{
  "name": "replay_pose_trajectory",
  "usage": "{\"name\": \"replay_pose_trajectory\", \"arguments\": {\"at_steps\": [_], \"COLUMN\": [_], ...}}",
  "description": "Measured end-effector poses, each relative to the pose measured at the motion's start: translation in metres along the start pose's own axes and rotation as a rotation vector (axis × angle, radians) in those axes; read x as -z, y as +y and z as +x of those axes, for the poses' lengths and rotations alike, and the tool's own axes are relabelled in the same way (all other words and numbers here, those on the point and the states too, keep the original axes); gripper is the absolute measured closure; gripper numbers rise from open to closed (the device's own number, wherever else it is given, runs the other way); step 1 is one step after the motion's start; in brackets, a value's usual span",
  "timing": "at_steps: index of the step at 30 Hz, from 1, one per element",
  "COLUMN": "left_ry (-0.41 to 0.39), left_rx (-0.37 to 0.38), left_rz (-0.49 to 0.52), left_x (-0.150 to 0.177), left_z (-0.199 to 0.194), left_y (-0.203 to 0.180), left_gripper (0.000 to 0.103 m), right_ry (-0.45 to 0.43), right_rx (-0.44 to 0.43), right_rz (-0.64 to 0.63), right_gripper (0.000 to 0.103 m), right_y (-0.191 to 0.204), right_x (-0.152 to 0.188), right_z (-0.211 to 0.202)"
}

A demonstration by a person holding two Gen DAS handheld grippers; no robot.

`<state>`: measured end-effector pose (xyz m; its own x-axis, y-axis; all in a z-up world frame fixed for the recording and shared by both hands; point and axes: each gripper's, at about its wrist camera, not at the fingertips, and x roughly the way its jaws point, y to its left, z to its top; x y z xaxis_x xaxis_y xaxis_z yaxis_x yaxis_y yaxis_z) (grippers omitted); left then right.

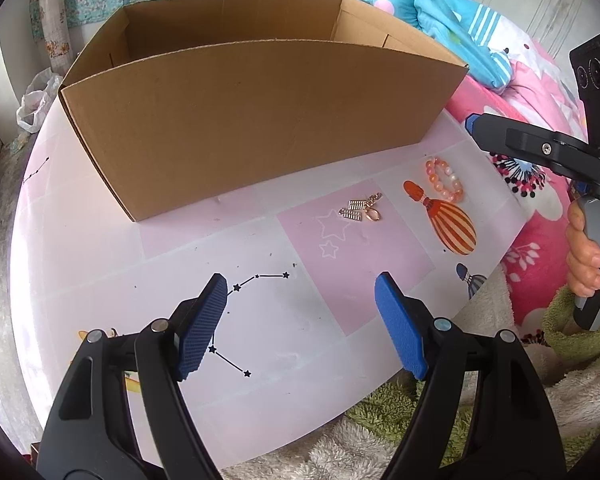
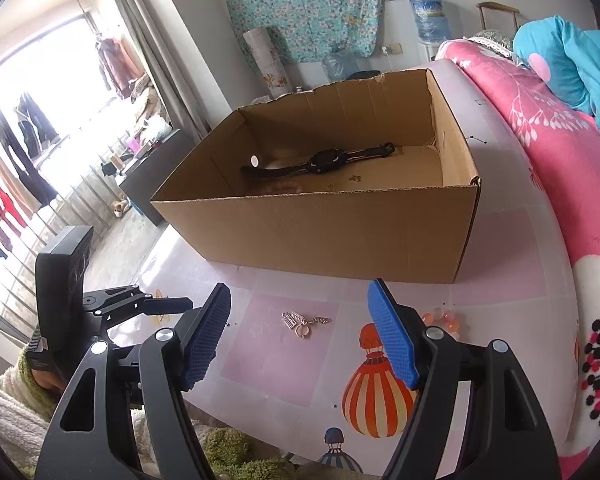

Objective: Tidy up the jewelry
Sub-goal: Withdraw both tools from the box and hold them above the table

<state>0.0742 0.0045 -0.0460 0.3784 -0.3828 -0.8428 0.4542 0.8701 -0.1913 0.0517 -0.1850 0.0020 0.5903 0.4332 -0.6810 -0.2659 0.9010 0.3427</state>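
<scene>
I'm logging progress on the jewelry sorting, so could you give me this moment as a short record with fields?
container: open cardboard box on the table
already in box: black wristwatch
still on table: gold charm earrings; orange bead bracelet
position of loose items: in front of the box, earrings apart from the bracelet
left gripper: open, empty, above the table
right gripper: open, empty, above the earrings and bracelet
other box contents: small bits on the floor, too unclear to name
</scene>
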Motion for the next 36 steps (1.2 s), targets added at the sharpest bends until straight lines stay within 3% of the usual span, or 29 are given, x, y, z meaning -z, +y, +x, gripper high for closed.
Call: {"name": "replay_pose_trajectory", "arguments": {"at_steps": [28,36], "left_ry": [0.008,-0.03], "left_rx": [-0.025,-0.039], "left_rz": [-0.005,-0.013], "left_x": [0.002,0.003], "left_z": [0.003,0.002], "left_y": [0.002,0.002], "left_gripper": [0.03,0.03], "right_ry": [0.001,0.029], "right_rx": [0.005,0.054], "right_rz": [0.011,0.018], "right_gripper": [0.034,0.034], "right_y": [-0.001,-0.008], "right_x": [0.001,0.01], "right_z": [0.001,0.005]}}
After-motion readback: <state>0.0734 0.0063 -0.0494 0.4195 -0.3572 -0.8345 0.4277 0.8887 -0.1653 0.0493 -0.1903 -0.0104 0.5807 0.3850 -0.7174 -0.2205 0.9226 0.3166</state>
